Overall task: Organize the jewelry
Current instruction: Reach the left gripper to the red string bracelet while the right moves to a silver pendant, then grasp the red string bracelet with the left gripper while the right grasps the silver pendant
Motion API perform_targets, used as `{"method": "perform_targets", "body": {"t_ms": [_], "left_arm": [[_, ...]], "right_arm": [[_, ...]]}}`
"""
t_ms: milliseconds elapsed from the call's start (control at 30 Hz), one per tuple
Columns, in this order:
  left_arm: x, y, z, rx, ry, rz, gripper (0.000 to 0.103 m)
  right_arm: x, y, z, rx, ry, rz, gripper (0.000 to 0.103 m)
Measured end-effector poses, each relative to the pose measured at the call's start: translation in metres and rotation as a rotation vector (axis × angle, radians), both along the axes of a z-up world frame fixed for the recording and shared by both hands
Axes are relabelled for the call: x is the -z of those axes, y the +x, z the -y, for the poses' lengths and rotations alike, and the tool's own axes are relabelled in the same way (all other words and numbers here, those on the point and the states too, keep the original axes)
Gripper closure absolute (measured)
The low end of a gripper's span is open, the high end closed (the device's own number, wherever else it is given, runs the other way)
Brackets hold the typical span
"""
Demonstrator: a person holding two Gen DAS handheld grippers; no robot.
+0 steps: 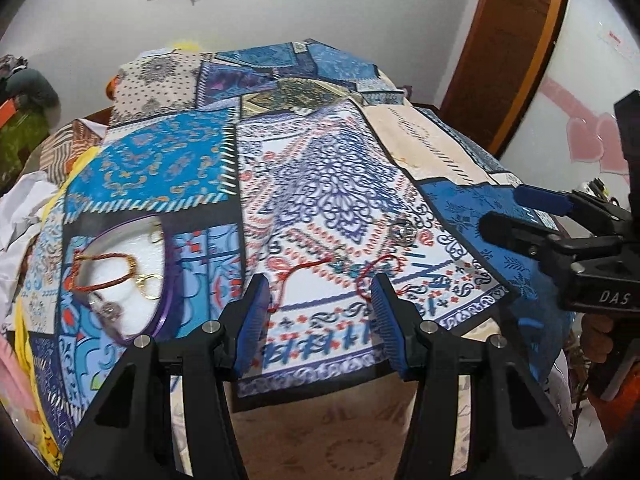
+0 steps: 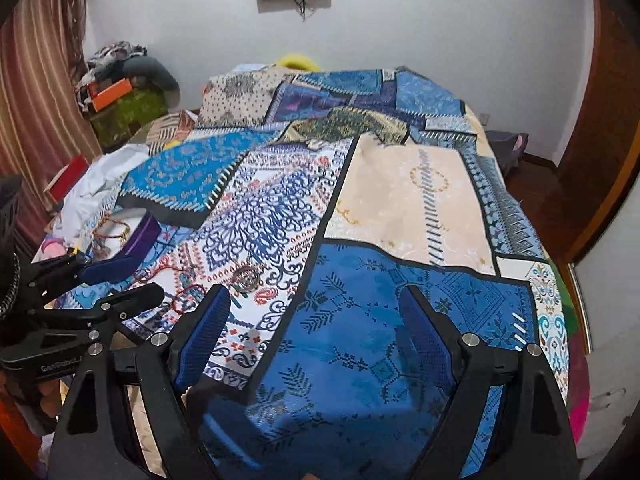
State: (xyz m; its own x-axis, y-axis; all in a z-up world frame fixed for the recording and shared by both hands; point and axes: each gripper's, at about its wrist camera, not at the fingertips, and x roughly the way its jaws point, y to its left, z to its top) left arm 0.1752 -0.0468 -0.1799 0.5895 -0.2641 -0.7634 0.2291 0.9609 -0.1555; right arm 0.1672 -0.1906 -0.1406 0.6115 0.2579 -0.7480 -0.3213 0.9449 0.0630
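Note:
A red string bracelet [image 1: 320, 268] lies on the patterned cloth [image 1: 328, 176] just beyond the tips of my left gripper [image 1: 318, 286], which is open and holds nothing. A silver ornament [image 1: 404, 233] rests a little farther off to the right. At the left sits a round purple tin [image 1: 158, 320] with a white lining, holding a red braided bracelet [image 1: 104, 268], gold hoops [image 1: 149, 280] and a silver piece [image 1: 109, 312]. My right gripper [image 2: 312, 294] is wide open over a blue patch with nothing in it. The string bracelet [image 2: 188, 296] and the ornament [image 2: 246, 276] lie to its left.
The patchwork cloth [image 2: 408, 200] covers a raised surface with edges dropping off at the front and right. White fabric [image 2: 100, 184], a red box [image 2: 66, 178] and piled clothes [image 2: 120, 80] crowd the left. A wooden door [image 1: 508, 52] stands at the right.

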Motion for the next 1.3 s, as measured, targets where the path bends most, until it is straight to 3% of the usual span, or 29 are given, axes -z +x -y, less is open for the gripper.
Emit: {"method": "perform_targets", "body": {"t_ms": [300,400,533,667,800,1067,1300], "left_arm": [[0.008,0.014,0.006,0.025,-0.054,-0.033,0.051],[0.009,0.017,0.009,0.040,-0.054,-0.029,0.051],[0.014,0.018,0.016,0.077,-0.040,-0.007,0.052],[0.017,0.019,0.015,0.086,-0.058,0.002,0.062],[0.018,0.018,0.015,0.092,-0.073,0.006,0.080],[0.016,0.013,0.014,0.082,-0.079,0.005,0.087],[0.013,0.002,0.008,0.070,-0.090,0.011,0.094]], "right_arm": [[0.008,0.006,-0.012,-0.059,-0.031,0.011,0.024],[0.011,0.012,-0.018,-0.098,-0.021,-0.008,0.038],[0.019,0.022,-0.023,-0.161,0.003,-0.059,0.049],[0.026,0.025,-0.032,-0.212,0.020,-0.094,0.064],[0.030,0.025,-0.040,-0.246,0.018,-0.110,0.069],[0.035,0.027,-0.050,-0.275,-0.020,-0.102,0.081],[0.025,0.026,-0.043,-0.258,0.021,-0.092,0.082]]}}
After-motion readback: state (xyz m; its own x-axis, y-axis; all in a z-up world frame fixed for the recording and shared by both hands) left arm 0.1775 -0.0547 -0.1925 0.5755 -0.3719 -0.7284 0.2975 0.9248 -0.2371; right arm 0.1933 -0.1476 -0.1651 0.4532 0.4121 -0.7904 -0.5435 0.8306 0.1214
